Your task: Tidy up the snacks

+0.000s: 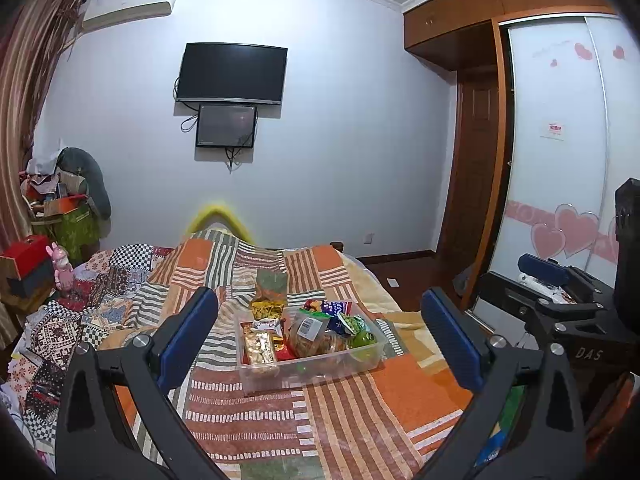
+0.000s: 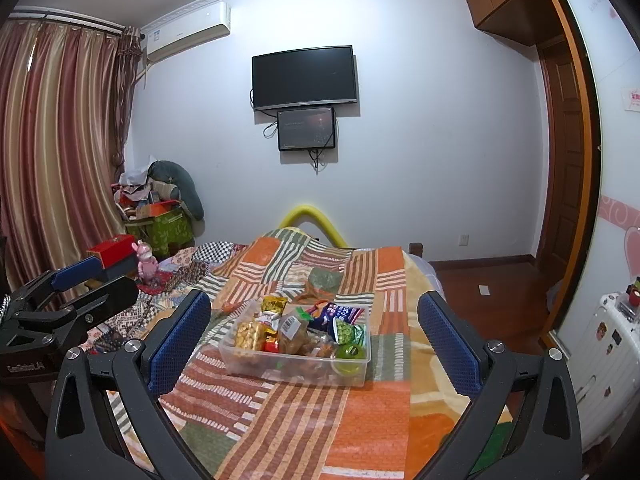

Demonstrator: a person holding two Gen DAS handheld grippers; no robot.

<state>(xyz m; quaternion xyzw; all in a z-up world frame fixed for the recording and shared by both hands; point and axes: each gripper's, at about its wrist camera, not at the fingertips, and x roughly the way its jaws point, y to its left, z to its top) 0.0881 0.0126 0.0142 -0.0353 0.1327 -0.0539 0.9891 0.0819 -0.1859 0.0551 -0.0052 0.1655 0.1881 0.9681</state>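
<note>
A clear plastic bin (image 1: 362,362) (image 2: 356,372) sits on the striped orange blanket (image 1: 360,412) (image 2: 304,412) of the bed. It holds several snack packets: a gold nut pack (image 1: 259,347) (image 2: 249,334), a round clear bag of biscuits (image 1: 316,338), a blue packet (image 2: 338,316), a green pea packet (image 1: 353,323) (image 2: 347,331) and a green fruit (image 1: 362,340) (image 2: 351,352). A yellow packet (image 1: 267,308) (image 2: 274,304) stands at the bin's far edge. My left gripper (image 1: 320,336) is open and empty, short of the bin. My right gripper (image 2: 316,334) is open and empty too, held beside it.
A patchwork quilt (image 1: 72,320) lies on the bed's left side. A red box (image 2: 114,254) and pink toy (image 2: 146,262) stand left of the bed, boxes and clutter (image 2: 160,216) in the corner. A wardrobe (image 1: 560,160) and a white suitcase (image 2: 604,360) are on the right.
</note>
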